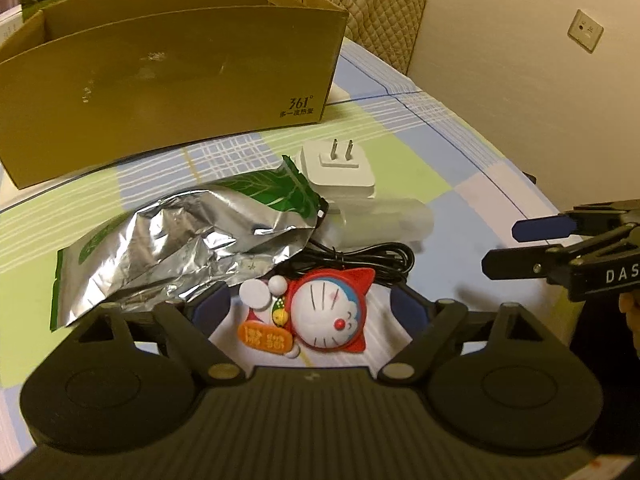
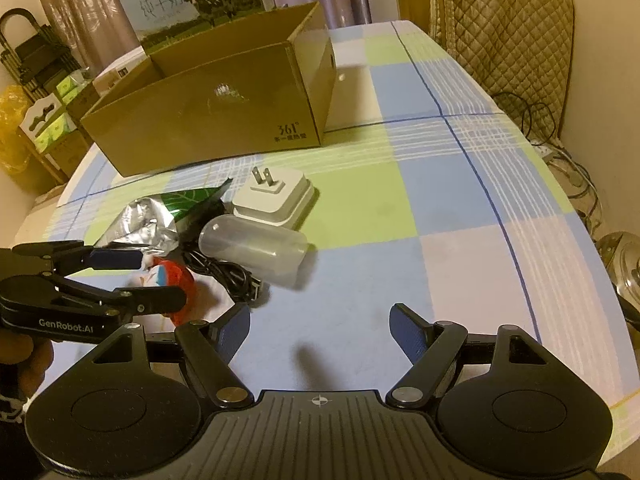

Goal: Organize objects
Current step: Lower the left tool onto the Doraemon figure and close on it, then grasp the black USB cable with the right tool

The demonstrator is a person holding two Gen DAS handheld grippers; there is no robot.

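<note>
Landmark: an open brown cardboard box (image 2: 208, 120) stands at the far side of the checked blue, green and white tablecloth (image 2: 460, 200), open top upward, probably the place where the loose things are meant to go.
Clutter: all the loose things lie bunched together on the cloth, on the near side of the box.
Toy: a round red, white and blue cartoon-cat figurine (image 1: 320, 316) lies on its back, farthest from the box.
Left gripper (image 1: 316, 312): its jaws stand spread on either side of the figurine; whether the pads touch it cannot be told. It looks placed to pick this up first.
Right gripper (image 2: 320, 332): spread, nothing between its fingers, hovering over bare cloth.
Foil: a crumpled silver and green foil pouch (image 1: 180, 240) lies between figurine and box.
Charger: a white plug adapter (image 2: 276, 200), prongs up, lies nearest the box.
Tube: a clear plastic capsule (image 2: 256, 252) lies just beside the adapter.
Cable: a coiled black cord (image 2: 228, 276) lies beside the capsule.
</note>
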